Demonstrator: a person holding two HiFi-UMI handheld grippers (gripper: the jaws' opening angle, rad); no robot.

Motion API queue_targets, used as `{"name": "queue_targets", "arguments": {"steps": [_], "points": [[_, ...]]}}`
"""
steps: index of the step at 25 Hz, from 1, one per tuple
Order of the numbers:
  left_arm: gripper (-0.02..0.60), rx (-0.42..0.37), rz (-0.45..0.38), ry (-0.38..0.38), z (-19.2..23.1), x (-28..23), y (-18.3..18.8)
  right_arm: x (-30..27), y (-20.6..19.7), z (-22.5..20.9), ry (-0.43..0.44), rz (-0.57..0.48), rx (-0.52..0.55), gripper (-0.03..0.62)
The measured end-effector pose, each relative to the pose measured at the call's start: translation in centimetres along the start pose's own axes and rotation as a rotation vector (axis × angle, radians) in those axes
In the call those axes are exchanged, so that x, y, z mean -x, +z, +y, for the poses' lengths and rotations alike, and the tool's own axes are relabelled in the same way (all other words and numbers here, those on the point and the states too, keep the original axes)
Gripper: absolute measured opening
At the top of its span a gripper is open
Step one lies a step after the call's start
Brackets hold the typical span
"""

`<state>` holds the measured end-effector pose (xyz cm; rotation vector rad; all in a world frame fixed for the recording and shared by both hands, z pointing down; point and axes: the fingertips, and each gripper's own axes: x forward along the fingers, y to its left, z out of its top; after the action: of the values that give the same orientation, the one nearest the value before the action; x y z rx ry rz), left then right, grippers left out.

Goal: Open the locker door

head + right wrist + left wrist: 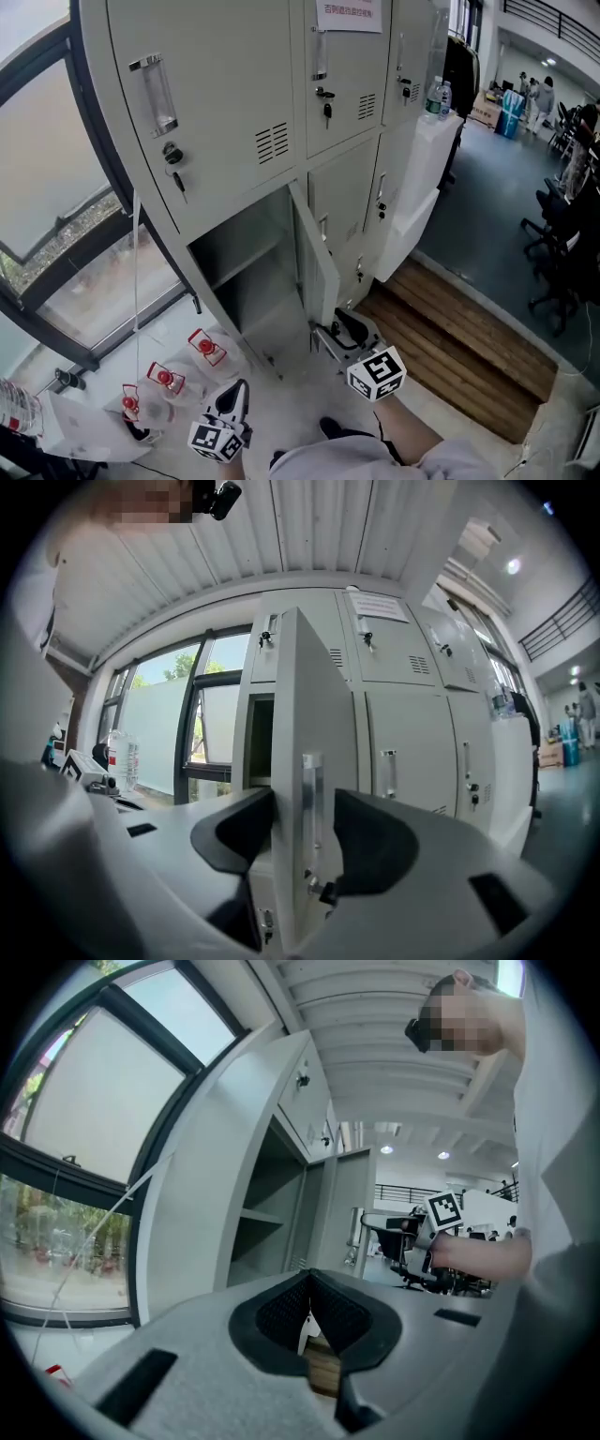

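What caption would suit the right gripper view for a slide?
Right gripper, jaws open, straddles the edge of the open locker door at its handle.

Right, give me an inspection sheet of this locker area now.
Surface: pale floor, with a wooden step to its right.
Job's things: lower locker door stands open; compartment shows a shelf.
Clutter: three red-topped items on the floor; bottles on a white cabinet.
Grippers: right gripper open, door edge between its jaws; left gripper shut, jaws together.
Cables: thin cord hanging by the window.
Surroundings: window, office chairs.
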<state>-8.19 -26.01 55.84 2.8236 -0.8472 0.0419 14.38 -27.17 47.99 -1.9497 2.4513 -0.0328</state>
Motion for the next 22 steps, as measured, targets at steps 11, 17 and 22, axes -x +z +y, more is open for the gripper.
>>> {"name": "queue_targets", "arguments": {"steps": [11, 17, 22], "points": [[0.002, -0.007, 0.016, -0.095, -2.8, -5.0, -0.2, 3.9, 0.1, -7.4, -0.171, -0.010, -0.013, 0.167], [0.003, -0.012, 0.022, -0.140, -4.1, -7.3, -0.3, 6.4, 0.1, -10.9, -0.280, -0.030, -0.030, 0.068], [0.003, -0.016, 0.024, -0.176, -5.2, -8.6, -0.1, 8.1, 0.1, -12.3, -0.316, -0.050, -0.071, 0.018]]}}
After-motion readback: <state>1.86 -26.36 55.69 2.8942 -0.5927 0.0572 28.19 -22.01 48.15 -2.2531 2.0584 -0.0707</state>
